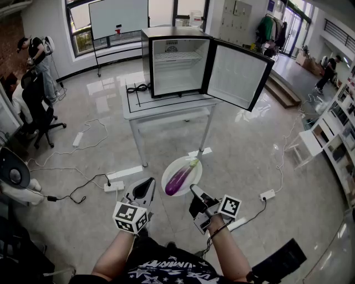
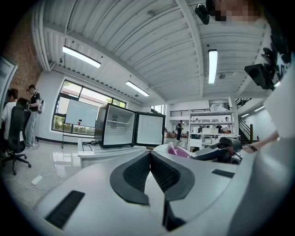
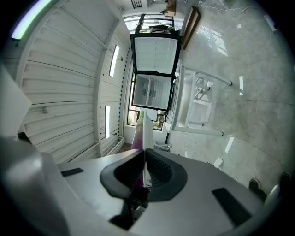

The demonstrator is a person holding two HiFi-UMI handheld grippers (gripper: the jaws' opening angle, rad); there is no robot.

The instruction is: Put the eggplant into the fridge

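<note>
A purple eggplant (image 1: 178,180) with a green stem lies on a white plate (image 1: 195,176) held in the air in front of me. My right gripper (image 1: 194,190) is shut on the plate's near edge; in its own view the plate (image 3: 146,133) stands edge-on between the jaws, with the eggplant (image 3: 135,138) to its left. My left gripper (image 1: 148,183) hovers just left of the plate, shut with nothing in it (image 2: 149,154). The small black fridge (image 1: 177,64) stands on a white table (image 1: 166,106) ahead, its door (image 1: 238,75) swung open to the right, its white wire shelves bare.
Cables and power strips (image 1: 113,186) trail over the glossy floor between me and the table. People and an office chair (image 1: 41,113) are at the far left, a whiteboard (image 1: 117,16) stands behind the fridge, and white shelving (image 1: 333,133) lines the right.
</note>
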